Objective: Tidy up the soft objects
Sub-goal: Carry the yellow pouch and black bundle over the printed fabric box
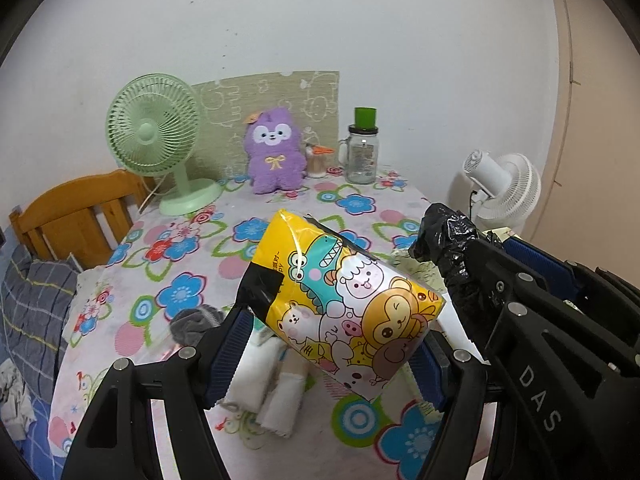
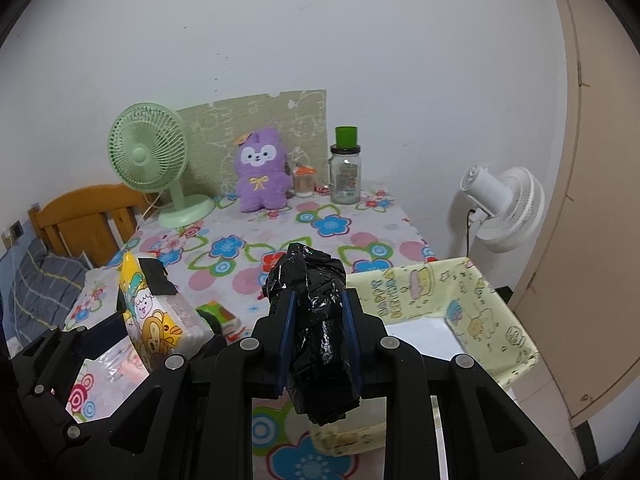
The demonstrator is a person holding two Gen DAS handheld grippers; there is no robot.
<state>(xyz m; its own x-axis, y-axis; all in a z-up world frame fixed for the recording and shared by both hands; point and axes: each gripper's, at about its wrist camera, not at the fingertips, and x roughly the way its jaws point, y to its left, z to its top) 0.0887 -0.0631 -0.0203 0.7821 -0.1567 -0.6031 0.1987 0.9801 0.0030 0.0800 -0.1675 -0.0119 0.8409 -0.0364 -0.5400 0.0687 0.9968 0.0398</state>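
Observation:
A yellow cartoon-printed tissue pack (image 1: 352, 292) hangs tilted above the flowered tablecloth, and my left gripper (image 1: 336, 332) is shut on it with a blue pad on each side. From the right wrist view the same pack (image 2: 160, 316) sits at lower left. My right gripper (image 2: 319, 300) is shut on a crumpled roll of black plastic bag (image 2: 308, 276), which sticks out past both fingertips. That bag (image 1: 444, 232) shows to the right of the tissue pack. A pale yellow fabric box (image 2: 480, 312) stands open just right of the right gripper. A purple plush toy (image 1: 274, 152) sits at the table's back.
White folded cloths (image 1: 276, 384) and a grey sock (image 1: 192, 320) lie on the table under the left gripper. At the back stand a green fan (image 1: 156, 136) and a glass jar with a green lid (image 1: 362, 152). A white fan (image 1: 504, 188) is beyond the right edge, a wooden headboard (image 1: 76, 216) to the left.

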